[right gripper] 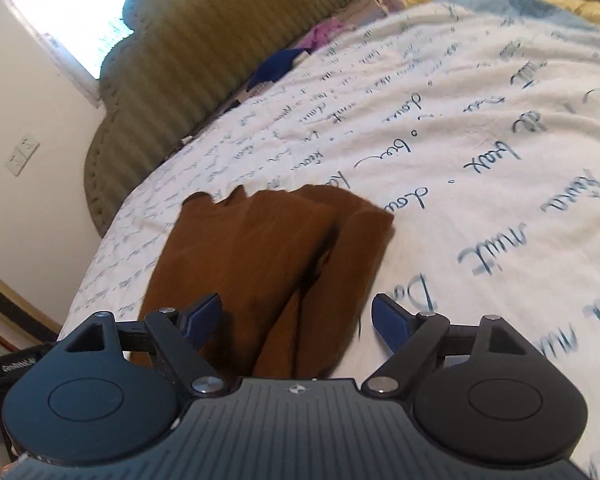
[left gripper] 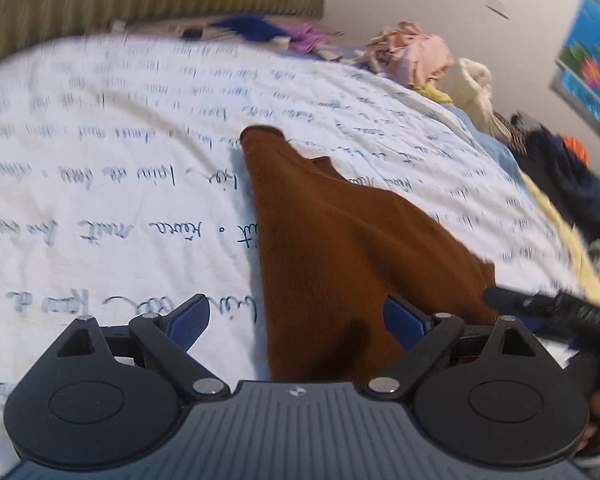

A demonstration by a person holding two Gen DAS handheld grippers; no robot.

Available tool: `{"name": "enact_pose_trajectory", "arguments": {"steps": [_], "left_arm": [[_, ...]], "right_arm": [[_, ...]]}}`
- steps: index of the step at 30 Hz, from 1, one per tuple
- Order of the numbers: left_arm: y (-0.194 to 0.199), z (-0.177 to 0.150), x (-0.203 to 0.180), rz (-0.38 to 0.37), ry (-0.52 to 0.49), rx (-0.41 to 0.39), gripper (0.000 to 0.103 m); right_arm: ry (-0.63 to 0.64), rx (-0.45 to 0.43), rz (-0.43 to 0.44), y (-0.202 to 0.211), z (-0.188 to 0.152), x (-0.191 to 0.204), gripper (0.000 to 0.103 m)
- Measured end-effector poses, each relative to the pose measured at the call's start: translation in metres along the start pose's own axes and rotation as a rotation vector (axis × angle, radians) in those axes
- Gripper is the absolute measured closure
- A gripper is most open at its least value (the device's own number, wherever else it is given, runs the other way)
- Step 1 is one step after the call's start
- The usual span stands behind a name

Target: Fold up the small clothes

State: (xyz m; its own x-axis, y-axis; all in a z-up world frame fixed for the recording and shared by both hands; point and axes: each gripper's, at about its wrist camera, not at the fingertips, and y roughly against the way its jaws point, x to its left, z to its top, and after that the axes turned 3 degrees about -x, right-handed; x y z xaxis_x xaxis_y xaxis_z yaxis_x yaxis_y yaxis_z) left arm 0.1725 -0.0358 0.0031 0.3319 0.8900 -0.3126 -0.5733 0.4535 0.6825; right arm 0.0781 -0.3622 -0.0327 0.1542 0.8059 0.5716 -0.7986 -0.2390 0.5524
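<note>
Brown knit, a small garment [right gripper: 268, 264], lies on the bed's white script-printed cover [left gripper: 100, 184], drawn into a long, partly folded strip whose near end runs in between the fingers of both grippers. The left gripper [left gripper: 300, 316] has its fingers spread wide, one blue pad on the cover and the other at the cloth's edge, pinching nothing. The right gripper [right gripper: 296, 316] is likewise spread, the near end of the cloth lying loose in the gap.

As I judge it, the step in hand is to take the near end and carry it over toward the far end. To do it well, close each pair of fingers on all the layers at once, one gripper at each corner, lift both together, and lay the end down square so the overlapping flap does not slide apart.

Only the right wrist view shows that overlap, with a dark crease along the middle, plus the green headboard [right gripper: 204, 72] and a window [right gripper: 76, 12]. Only the left wrist view shows the heap of other clothes [left gripper: 420, 56] at the bed's far edge, and the right gripper's dark body coming in at its lower right
</note>
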Motion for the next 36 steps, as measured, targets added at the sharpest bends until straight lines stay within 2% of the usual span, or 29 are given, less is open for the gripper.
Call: {"name": "enact_pose_trajectory", "arguments": {"steps": [4,6,9,14,17,18,19,20,21,22,23,25,28,30,32,34,36], "left_arm": [[-0.034,0.021,0.022,-0.065,0.153,0.061,0.008],[-0.052,0.030,0.032,-0.090,0.217,0.085,0.008],[-0.077,0.042,0.043,-0.135,0.279,0.113,0.008],[-0.107,0.064,0.053,-0.206,0.334,0.097,0.008],[-0.123,0.076,0.055,-0.215,0.350,0.073,0.010],[-0.127,0.078,0.055,-0.212,0.351,0.060,0.015],[-0.130,0.082,0.054,-0.204,0.341,0.048,0.024],[-0.134,0.085,0.051,-0.187,0.321,0.047,0.046],[-0.137,0.088,0.048,-0.169,0.299,0.052,0.063],[-0.141,0.091,0.044,-0.152,0.273,0.056,0.074],[-0.143,0.092,0.040,-0.135,0.237,0.060,0.089],[-0.140,0.092,0.028,-0.093,0.150,0.028,0.094],[-0.122,0.089,0.003,-0.049,-0.004,-0.069,0.095],[-0.110,0.090,-0.008,-0.043,-0.069,-0.125,0.095],[-0.109,0.093,-0.017,-0.002,-0.123,-0.156,0.095],[-0.117,0.094,-0.025,0.068,-0.177,-0.158,0.094],[-0.133,0.094,-0.027,0.131,-0.216,-0.103,0.091]], "right_arm": [[-0.036,0.034,0.046,-0.033,0.011,-0.010,0.031],[-0.036,0.047,0.069,-0.049,0.018,-0.011,0.039],[-0.034,0.063,0.112,-0.070,0.032,-0.012,0.047],[-0.019,0.110,0.157,-0.101,0.052,-0.017,0.064],[0.020,0.122,0.173,-0.111,0.057,-0.013,0.074],[0.043,0.118,0.171,-0.112,0.057,-0.010,0.077],[0.069,0.111,0.169,-0.110,0.057,-0.007,0.078],[0.102,0.099,0.165,-0.108,0.057,-0.004,0.080],[0.143,0.085,0.158,-0.105,0.055,0.001,0.080],[0.182,0.073,0.151,-0.103,0.055,0.005,0.081],[0.220,0.062,0.144,-0.100,0.055,0.009,0.081],[0.288,0.038,0.130,-0.094,0.056,0.018,0.083],[0.373,-0.007,0.118,-0.082,0.059,0.031,0.086],[0.428,-0.038,0.114,-0.076,0.061,0.039,0.087],[0.478,-0.061,0.093,-0.075,0.063,0.045,0.088],[0.497,-0.062,0.069,-0.080,0.064,0.047,0.088],[0.466,-0.051,0.028,-0.090,0.067,0.042,0.088]]}}
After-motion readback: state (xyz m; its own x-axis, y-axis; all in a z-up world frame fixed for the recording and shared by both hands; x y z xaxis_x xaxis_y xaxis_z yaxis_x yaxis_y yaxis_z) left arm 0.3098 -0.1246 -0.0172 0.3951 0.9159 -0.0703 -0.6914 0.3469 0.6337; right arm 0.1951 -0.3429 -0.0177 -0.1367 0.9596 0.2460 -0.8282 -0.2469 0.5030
